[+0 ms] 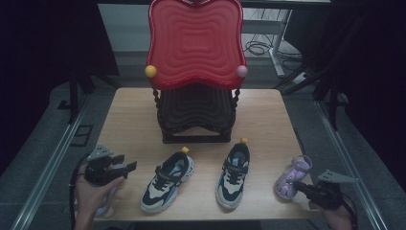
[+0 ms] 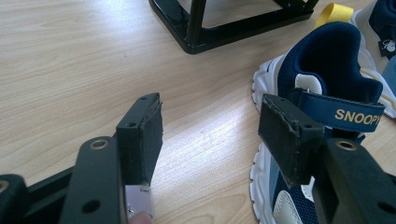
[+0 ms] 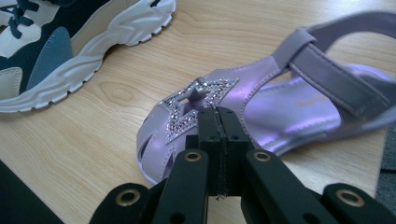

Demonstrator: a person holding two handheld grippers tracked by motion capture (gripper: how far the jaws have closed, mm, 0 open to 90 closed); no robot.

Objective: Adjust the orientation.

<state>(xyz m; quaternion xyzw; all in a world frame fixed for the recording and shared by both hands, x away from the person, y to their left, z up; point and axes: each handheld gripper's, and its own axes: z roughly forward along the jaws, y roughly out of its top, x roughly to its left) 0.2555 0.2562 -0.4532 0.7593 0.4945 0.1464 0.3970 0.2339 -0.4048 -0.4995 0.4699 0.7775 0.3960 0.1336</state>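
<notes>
At the left edge of the bench (image 1: 134, 110), the left gripper (image 1: 125, 167) is held with its jaws spread wide and nothing between them; a pale purple sandal (image 1: 106, 203) lies partly hidden under that hand, near the bench's front left corner. Just to the right of the open jaws sits the left sneaker (image 1: 167, 181), navy and white with a strap across the instep and a yellow heel loop (image 1: 185, 150). It looks light and fairly stiff through its thick white sole, soft at the padded collar, so the collar edge or the heel would probably give the firmest hold. Behind, mid-bench, stands the black shoe rack (image 1: 196, 112) with its red top shelf (image 1: 195, 43). The right sneaker (image 1: 233, 175) lies well apart from both grippers. Farther right, the second purple sandal (image 3: 261, 107) rests near the front right corner, and the right gripper (image 3: 218, 116) hovers at its toe with jaws pressed together, gripping nothing. That sandal seems very light, its smooth upper likely slippery and the glittered star (image 3: 194, 105) easily scuffed; the ankle strap (image 3: 336, 79) seems the safest place to pinch.
</notes>
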